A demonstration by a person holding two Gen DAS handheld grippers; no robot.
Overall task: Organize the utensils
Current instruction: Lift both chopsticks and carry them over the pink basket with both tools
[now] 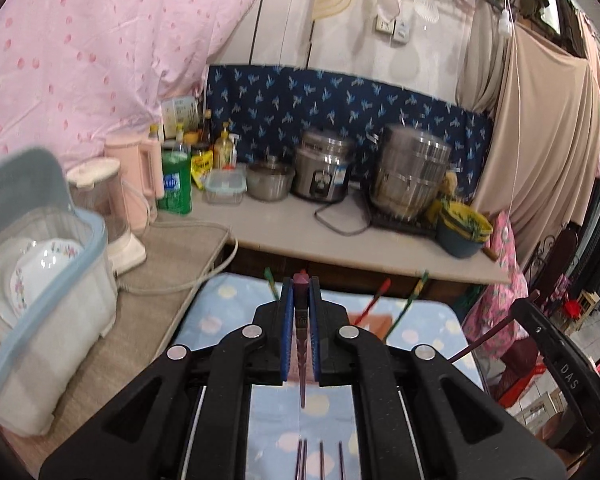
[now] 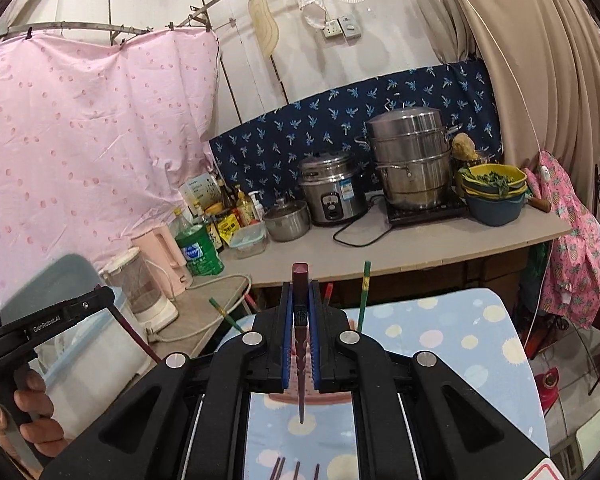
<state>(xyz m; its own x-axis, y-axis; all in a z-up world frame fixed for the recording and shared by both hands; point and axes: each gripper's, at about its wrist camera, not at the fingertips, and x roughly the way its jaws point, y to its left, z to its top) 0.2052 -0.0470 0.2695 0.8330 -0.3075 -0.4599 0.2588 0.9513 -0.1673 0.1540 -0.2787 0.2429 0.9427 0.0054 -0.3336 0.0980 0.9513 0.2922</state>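
My left gripper (image 1: 301,285) is shut on a dark maroon chopstick (image 1: 302,360) that runs back between its blue pads. My right gripper (image 2: 300,289) is shut on a similar maroon chopstick (image 2: 300,364). Both are raised above the dotted blue cloth (image 1: 228,312). Several more dark chopsticks (image 1: 320,460) lie on that cloth below; in the right wrist view these chopsticks (image 2: 296,470) show at the bottom edge. Red and green chopsticks (image 1: 380,292) stick up behind the fingers, near a pink holder (image 1: 374,320). The left gripper's body (image 2: 60,320), held by a hand (image 2: 32,404), shows in the right view.
A lidded plastic dish box (image 1: 72,304) with plates and a blender (image 1: 112,216) stand at the left. The counter (image 1: 284,236) behind carries a green bottle (image 1: 176,184), a rice cooker (image 1: 324,172), a steamer pot (image 1: 412,172) and stacked bowls (image 1: 464,232). Clothes hang at the right.
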